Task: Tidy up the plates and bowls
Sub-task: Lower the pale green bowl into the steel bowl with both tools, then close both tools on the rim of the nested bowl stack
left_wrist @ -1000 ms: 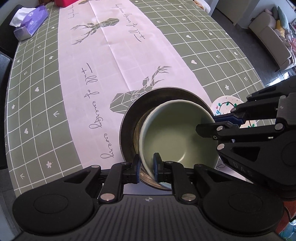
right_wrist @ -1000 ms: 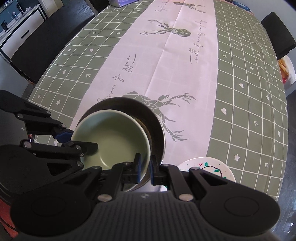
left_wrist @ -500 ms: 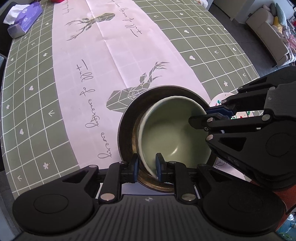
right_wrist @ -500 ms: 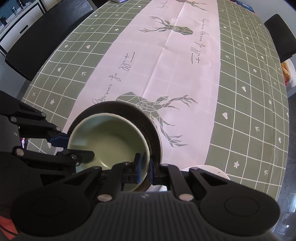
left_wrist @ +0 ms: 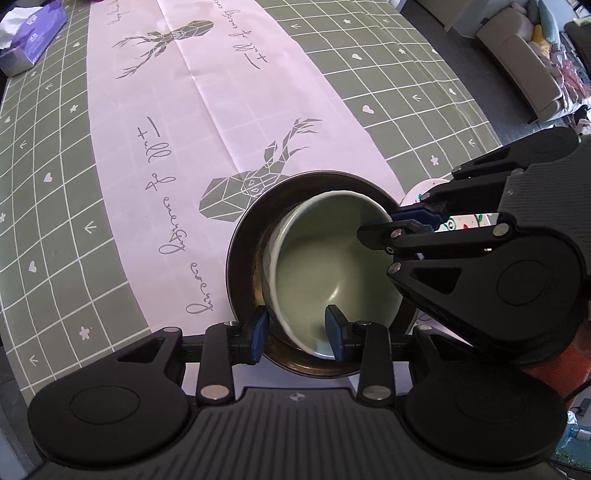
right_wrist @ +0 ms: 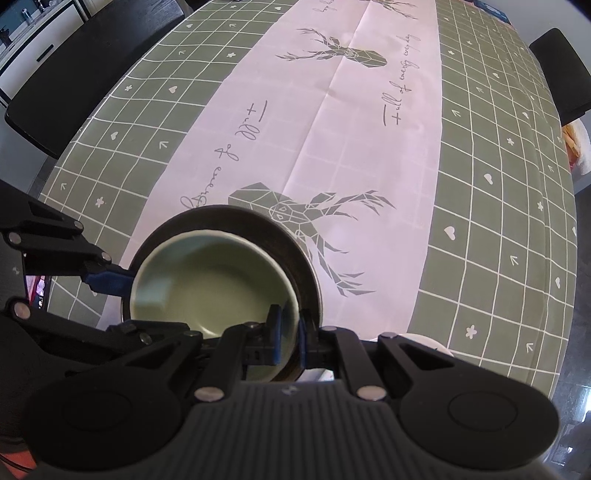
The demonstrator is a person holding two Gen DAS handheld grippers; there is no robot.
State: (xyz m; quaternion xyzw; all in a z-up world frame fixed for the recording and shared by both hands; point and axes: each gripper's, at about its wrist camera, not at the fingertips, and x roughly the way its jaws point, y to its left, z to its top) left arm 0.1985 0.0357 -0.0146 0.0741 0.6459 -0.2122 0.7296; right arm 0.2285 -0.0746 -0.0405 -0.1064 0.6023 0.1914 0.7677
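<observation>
Around green bowl rim, left gripper jaws wider than before, opening; right gripper jaws clamped

A pale green bowl sits in a dark brown, glossy bowl. The tablecloth is olive green with a white grid, hearts and flowers; its pink central band carries grey geometric deer and script. Ahead-left lies a purple tissue box.
</observation>
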